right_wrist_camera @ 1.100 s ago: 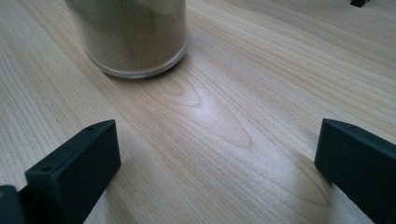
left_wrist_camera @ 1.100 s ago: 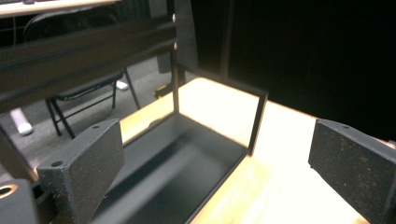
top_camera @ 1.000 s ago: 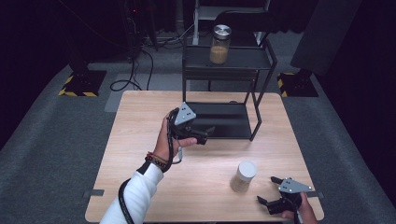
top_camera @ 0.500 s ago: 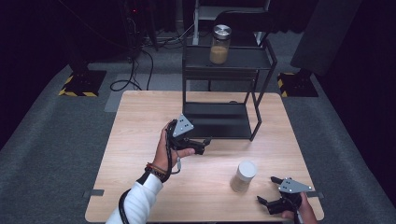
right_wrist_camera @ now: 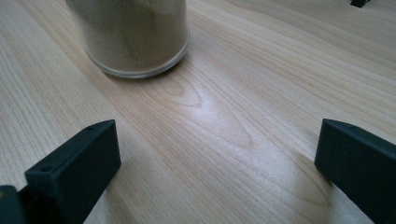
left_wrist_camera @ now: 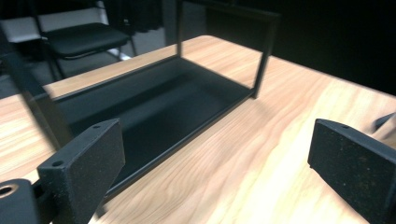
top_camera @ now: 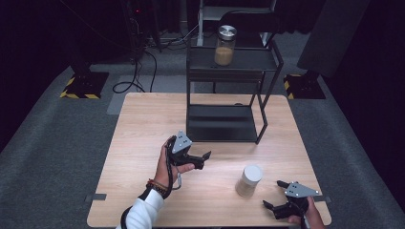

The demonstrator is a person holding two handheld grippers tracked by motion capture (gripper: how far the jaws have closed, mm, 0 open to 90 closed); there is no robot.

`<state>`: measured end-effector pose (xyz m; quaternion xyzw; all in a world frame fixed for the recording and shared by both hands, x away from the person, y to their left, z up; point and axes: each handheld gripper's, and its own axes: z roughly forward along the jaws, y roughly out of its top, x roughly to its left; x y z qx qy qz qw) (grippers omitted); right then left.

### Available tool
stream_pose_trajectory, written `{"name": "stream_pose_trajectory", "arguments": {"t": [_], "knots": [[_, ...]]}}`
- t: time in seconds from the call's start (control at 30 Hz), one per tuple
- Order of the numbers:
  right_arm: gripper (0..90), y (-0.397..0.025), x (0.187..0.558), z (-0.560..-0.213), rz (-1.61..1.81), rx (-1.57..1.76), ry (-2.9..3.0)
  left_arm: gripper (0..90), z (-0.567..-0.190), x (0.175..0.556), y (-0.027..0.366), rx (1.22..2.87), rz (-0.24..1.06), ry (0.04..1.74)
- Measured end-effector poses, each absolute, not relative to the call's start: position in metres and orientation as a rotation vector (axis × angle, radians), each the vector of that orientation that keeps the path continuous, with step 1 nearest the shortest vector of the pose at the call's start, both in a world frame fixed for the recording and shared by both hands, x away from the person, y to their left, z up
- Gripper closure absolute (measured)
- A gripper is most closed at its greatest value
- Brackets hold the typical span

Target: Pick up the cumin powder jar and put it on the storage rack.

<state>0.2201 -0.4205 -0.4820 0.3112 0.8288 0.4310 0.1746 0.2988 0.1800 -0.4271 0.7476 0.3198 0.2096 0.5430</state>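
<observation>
Both pairs of jaws stand wide apart with nothing between them. The right gripper (top_camera: 277, 194) sits low at the near right corner of the desk (top_camera: 143, 124), its jaws opening toward the jar (top_camera: 250, 180), which stands upright on the wood near them but apart; in the right gripper view the jar (right_wrist_camera: 133, 35) shows pale powder through its glass, ahead and off to one side of the gap. The left gripper (top_camera: 206, 160) is held above the middle of the desk, its jaws pointing toward the rack (top_camera: 224, 121), whose black lower shelf (left_wrist_camera: 154, 107) lies bare in the left gripper view. A second jar (top_camera: 225, 45) already stands on the rack's top shelf. Judging by this, the step in hand is the approach to the jar on the desk, before any grasp. The next move calls for the right gripper to slide forward and swing until the jar sits squarely between the jaws, then close on the glass below the lid, firmly enough that it does not slip or tip.
</observation>
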Motion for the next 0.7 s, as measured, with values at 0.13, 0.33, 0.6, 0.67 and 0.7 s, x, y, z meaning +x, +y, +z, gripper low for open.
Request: {"name": "stream_pose_trajectory", "arguments": {"t": [0.13,0.33,0.6,0.67,0.7], "knots": [[0.0,-0.42,0.22,-0.482,1.221,0.881,2.349,3.9,-0.437,0.293,0.183,1.796,0.499,0.775],[0.0,-0.42,0.22,-0.482,1.221,0.88,2.35,3.9,-0.451,0.284,0.186,1.816,0.509,0.801],[0.1,-0.42,0.22,-0.482,1.221,0.876,2.349,3.9,-0.467,0.276,0.185,1.837,0.519,0.827],[0.1,-0.42,0.22,-0.482,1.221,0.876,2.348,3.9,-0.47,0.274,0.187,1.833,0.516,0.834],[0.1,-0.42,0.22,-0.482,1.221,0.876,2.349,3.9,-0.471,0.273,0.187,1.833,0.513,0.842]]}}
